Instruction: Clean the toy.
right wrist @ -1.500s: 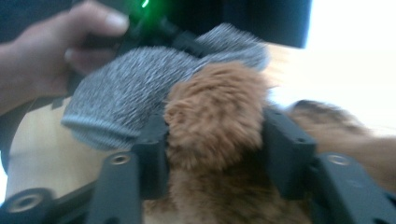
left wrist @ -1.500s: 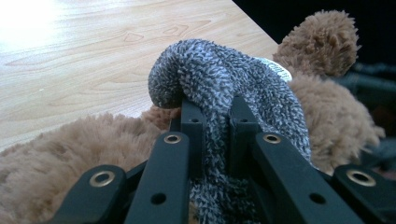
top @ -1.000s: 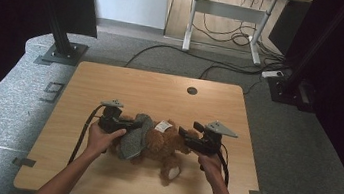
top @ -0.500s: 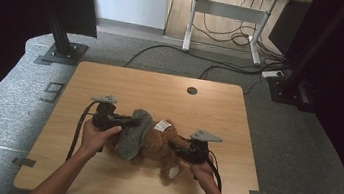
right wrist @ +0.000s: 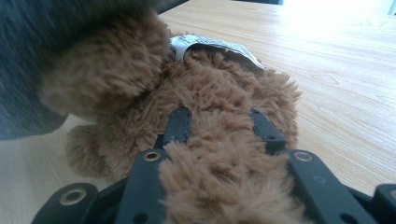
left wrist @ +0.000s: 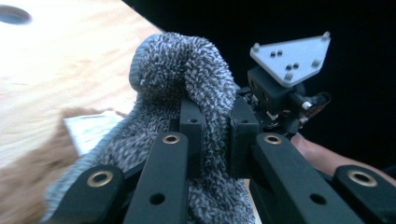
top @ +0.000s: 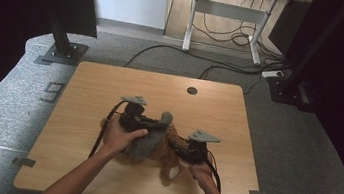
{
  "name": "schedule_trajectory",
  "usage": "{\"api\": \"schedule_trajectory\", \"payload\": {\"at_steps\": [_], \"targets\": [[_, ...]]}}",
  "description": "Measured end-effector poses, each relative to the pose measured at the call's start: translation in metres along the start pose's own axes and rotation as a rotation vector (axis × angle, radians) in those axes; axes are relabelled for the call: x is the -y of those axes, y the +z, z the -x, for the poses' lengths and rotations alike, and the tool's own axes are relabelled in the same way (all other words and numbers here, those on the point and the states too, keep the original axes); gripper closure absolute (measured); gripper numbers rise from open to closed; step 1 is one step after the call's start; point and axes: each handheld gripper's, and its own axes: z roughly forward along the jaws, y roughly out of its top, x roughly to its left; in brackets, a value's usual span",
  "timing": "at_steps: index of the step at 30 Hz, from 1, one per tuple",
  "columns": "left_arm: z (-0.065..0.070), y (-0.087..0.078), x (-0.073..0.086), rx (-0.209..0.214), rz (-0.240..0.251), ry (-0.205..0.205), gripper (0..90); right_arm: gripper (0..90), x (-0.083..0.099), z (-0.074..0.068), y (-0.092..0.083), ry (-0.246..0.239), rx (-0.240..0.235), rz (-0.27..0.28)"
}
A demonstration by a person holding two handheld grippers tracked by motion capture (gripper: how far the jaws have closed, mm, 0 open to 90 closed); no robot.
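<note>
A brown plush toy (top: 168,153) lies on the wooden table (top: 111,84) with a grey knitted cloth (top: 146,143) over it. My left gripper (top: 162,123) is shut on a fold of that cloth (left wrist: 182,70), and the knit bulges up between its jaws (left wrist: 215,116). My right gripper (top: 181,147) comes in from the right. Its jaws have just been closing and now press into the toy's brown fur (right wrist: 219,93) on both sides (right wrist: 222,119). A white label (right wrist: 215,46) sticks out of the toy. The right gripper (left wrist: 280,93) also shows beyond the cloth.
A round cable hole (top: 191,90) sits near the table's far edge. Black stand bases (top: 62,52) stand on the grey floor beside the table, and a white desk frame (top: 221,13) with cables stands behind. Bare tabletop lies to the left, right and far side.
My left gripper has moved right and lifted slightly with the grey cloth in it. My right gripper sank onto the toy and closed on its fur.
</note>
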Motion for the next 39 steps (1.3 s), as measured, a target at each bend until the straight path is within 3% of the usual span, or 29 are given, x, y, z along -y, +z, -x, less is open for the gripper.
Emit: {"api": "schedule_trajectory", "payload": {"at_steps": [7, 12, 15, 19, 24, 30, 34, 39], "targets": [[-0.012, 0.026, 0.007, -0.05, -0.086, -0.021, 79.2, 65.5, 0.001, 0.0, -0.001, -0.004, -0.006, 0.003], [-0.017, 0.028, 0.009, -0.088, -0.112, -0.032, 79.6, 65.9, 0.002, -0.002, 0.001, -0.016, -0.001, 0.002], [-0.015, 0.028, 0.008, -0.129, -0.137, -0.013, 80.0, 66.0, 0.002, -0.003, 0.001, -0.02, 0.001, 0.003], [-0.016, 0.027, 0.009, -0.148, -0.149, 0.0, 80.5, 66.4, 0.002, -0.004, 0.0, -0.029, 0.013, 0.008], [-0.02, 0.015, 0.016, -0.176, -0.143, 0.001, 80.7, 67.2, 0.003, -0.003, -0.002, -0.037, 0.017, 0.009], [-0.038, -0.014, 0.027, -0.184, -0.111, -0.057, 80.7, 67.9, 0.004, -0.001, -0.002, -0.036, 0.01, 0.014], [-0.043, -0.03, 0.032, -0.191, -0.092, -0.073, 80.7, 68.0, 0.004, -0.001, 0.0, -0.035, 0.007, 0.016], [-0.036, -0.026, 0.033, -0.179, -0.106, -0.041, 80.4, 68.0, 0.005, -0.001, 0.001, -0.03, 0.003, 0.018]]}}
